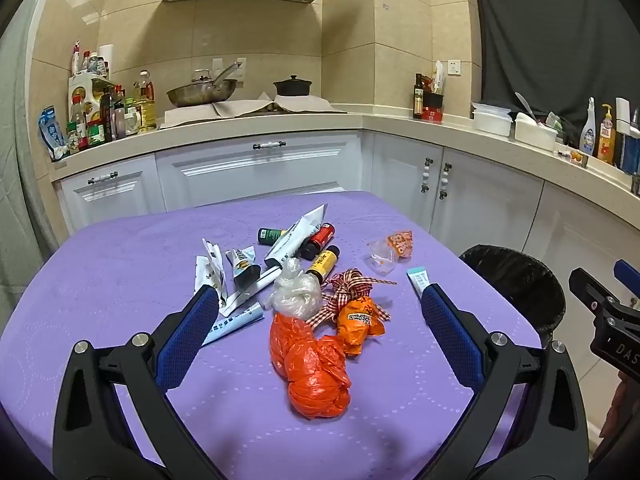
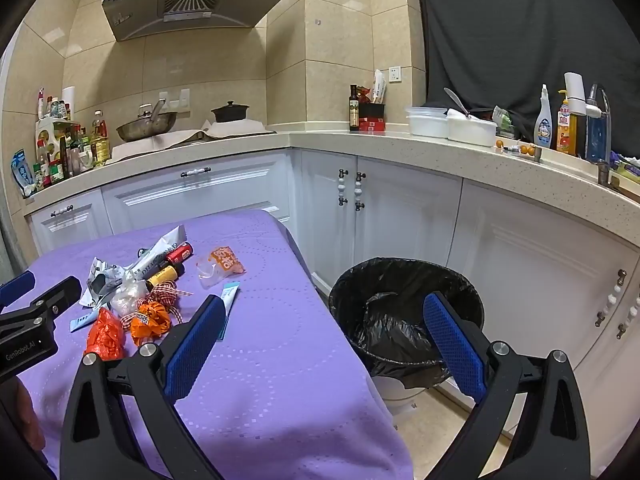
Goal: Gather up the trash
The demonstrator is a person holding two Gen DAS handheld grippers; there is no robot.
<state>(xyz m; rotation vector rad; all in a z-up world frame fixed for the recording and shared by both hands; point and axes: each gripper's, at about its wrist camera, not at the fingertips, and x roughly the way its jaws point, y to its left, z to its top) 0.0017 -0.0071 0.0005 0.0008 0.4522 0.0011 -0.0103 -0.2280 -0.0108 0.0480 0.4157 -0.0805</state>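
Trash lies on a purple-covered table [image 1: 120,264]: a crumpled red-orange bag [image 1: 312,368], an orange wrapper [image 1: 358,322] with a checked ribbon [image 1: 348,288], a clear plastic wad [image 1: 298,294], small bottles [image 1: 322,266], tubes and white wrappers [image 1: 240,268], and an orange snack packet [image 1: 394,246]. My left gripper [image 1: 320,300] is open and empty above the pile. My right gripper [image 2: 324,304] is open and empty, between the table edge and the black-lined bin [image 2: 404,316]. The pile also shows in the right wrist view [image 2: 140,300].
White cabinets [image 1: 256,164] and an L-shaped counter [image 2: 400,144] stand behind the table, with a wok [image 1: 200,92], a black pot [image 1: 292,86], bottles and white containers [image 2: 452,124]. A dark curtain [image 2: 520,40] hangs at the right.
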